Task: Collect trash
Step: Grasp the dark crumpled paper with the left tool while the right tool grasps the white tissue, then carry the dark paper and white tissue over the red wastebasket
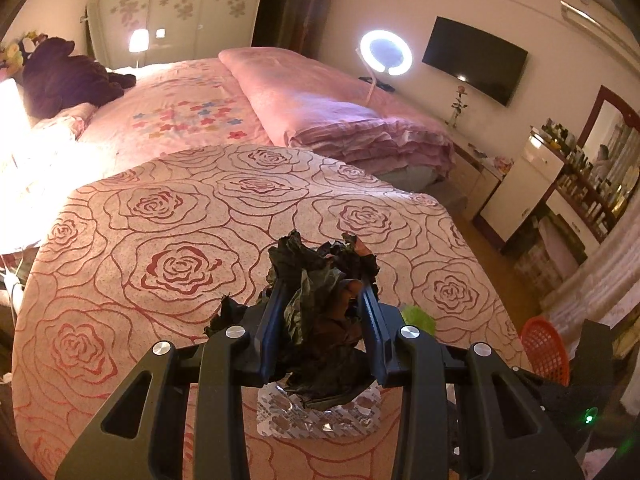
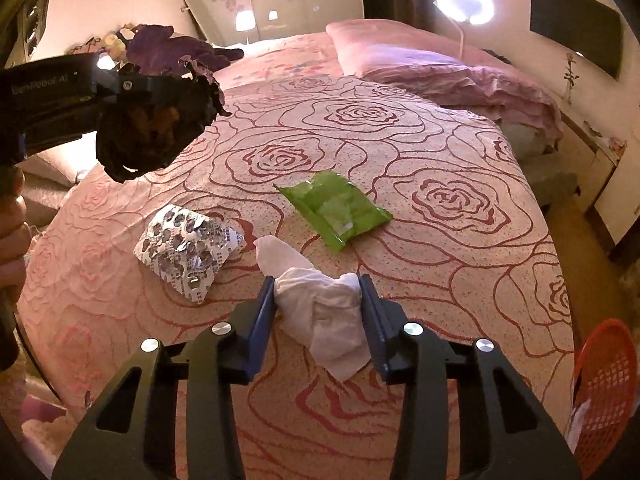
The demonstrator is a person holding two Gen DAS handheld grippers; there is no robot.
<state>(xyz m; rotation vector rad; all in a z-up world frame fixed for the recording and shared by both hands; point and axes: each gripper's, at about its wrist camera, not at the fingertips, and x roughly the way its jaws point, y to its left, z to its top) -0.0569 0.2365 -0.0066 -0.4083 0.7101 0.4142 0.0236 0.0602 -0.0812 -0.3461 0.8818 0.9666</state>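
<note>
My left gripper (image 1: 324, 284) is shut on a crumpled black plastic bag (image 1: 320, 320) and holds it above the rose-patterned bedspread (image 1: 160, 208). In the right wrist view the same black bag (image 2: 156, 128) hangs at the upper left. My right gripper (image 2: 317, 280) is low over the bedspread (image 2: 440, 280), its pads pressing both sides of a crumpled white tissue (image 2: 324, 312). A silver blister pack (image 2: 188, 248) lies to the left of the tissue, and a green wrapper (image 2: 334, 208) lies beyond it. The blister pack (image 1: 320, 416) also shows under the left gripper.
A red mesh basket (image 2: 604, 392) stands on the floor off the bed's right edge. Folded pink quilts (image 2: 440, 68) lie at the far side of the bed, with a ring lamp (image 2: 464, 2) behind them. A hand (image 2: 12, 232) is at the left edge.
</note>
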